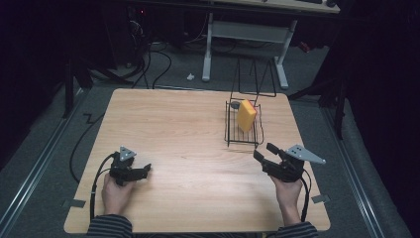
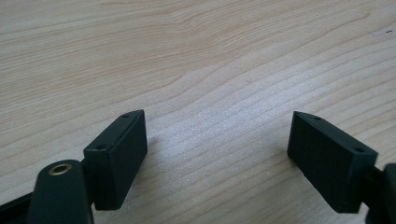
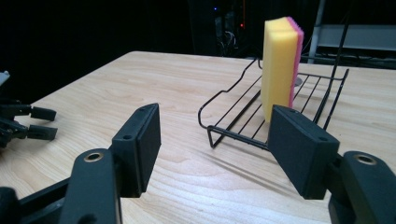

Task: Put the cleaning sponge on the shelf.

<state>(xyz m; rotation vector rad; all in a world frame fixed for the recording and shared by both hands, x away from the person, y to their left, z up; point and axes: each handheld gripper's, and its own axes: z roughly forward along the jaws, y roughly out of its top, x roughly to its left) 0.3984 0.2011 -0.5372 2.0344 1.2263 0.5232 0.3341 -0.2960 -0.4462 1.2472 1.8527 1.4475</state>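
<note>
A pale wooden counter [image 1: 188, 129] carried a black wire rack [image 1: 243, 130] near its far right corner. A yellow sponge [image 1: 246, 115] with a pink backing stood upright on edge inside the rack, leaning slightly against the wires. In the right gripper view the sponge [image 3: 279, 65] rose above the rack's [image 3: 243, 116] front rail, pink layer facing away to the right.

The left tongs [image 1: 143, 170] rested low at the near left part of the counter, held by the person's left hand [image 1: 117, 192], a cable trailing off toward the near left edge. Their jaws stood wide apart, with nothing between them but bare wood grain, as the left gripper view showed [image 2: 217, 154].

The right tongs [image 1: 265, 152] hovered near the near right edge, held by the right hand [image 1: 289, 191], pointing toward the rack and just short of its near side. Their jaws were also spread apart and empty [image 3: 217, 140]; the rack and sponge lay beyond them, not touched. The left tongs appeared farther off at the left edge of the right gripper view [image 3: 39, 123].

Striped sleeves [image 1: 110, 227] showed at the near edge of the counter.
</note>
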